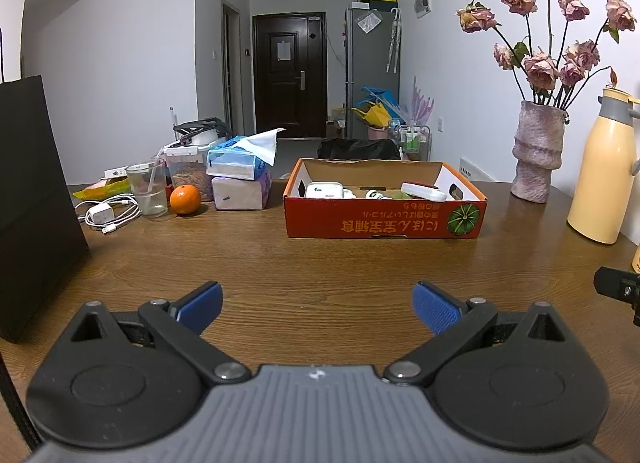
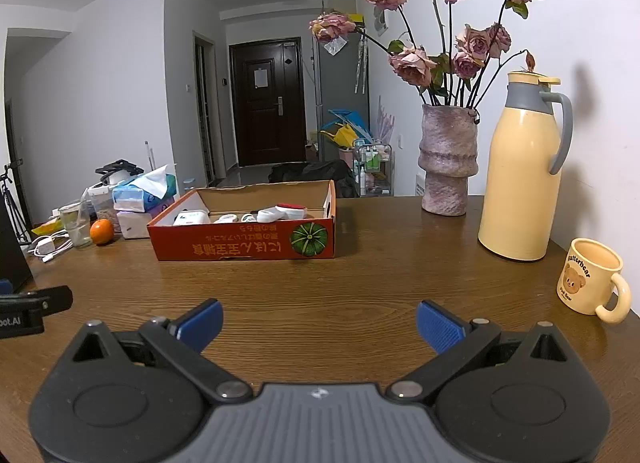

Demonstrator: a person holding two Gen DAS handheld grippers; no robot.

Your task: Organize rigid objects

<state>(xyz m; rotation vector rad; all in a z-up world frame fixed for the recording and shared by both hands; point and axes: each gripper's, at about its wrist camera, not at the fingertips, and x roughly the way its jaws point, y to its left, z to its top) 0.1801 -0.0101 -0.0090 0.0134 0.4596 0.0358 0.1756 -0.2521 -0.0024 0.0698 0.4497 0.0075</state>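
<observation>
Only the right wrist view takes in the cream bear-printed mug (image 2: 591,276) at the bench's right edge, just in front of the yellow thermos jug (image 2: 520,171), which shows whole here with its grey handle. The left wrist view crops that jug (image 1: 604,171) at the frame edge, but it alone gives a close look at the black paper bag (image 1: 32,203) standing on the left and at the white charger with coiled cable (image 1: 106,215) lying beside the glass with a straw (image 1: 147,187) and the orange (image 1: 185,199).

Both views face the orange cardboard box (image 1: 384,219) (image 2: 244,241) lying on the wooden bench (image 1: 320,263) (image 2: 360,271), well ahead of the fingers. Small white rigid items lie inside it, among them a white case (image 1: 324,190) (image 2: 192,218) and a white piece with a red top (image 1: 423,190) (image 2: 280,212).

The left tool (image 1: 318,305) is spread wide, blue pads far apart, holding and touching nothing, only bare bench grain between them. The right tool (image 2: 319,325) is equally wide apart and empty. Each shows as a black part at the edge of the other's view.

The vase of dried pink roses (image 1: 538,151) (image 2: 448,159) stands between box and jug.
</observation>
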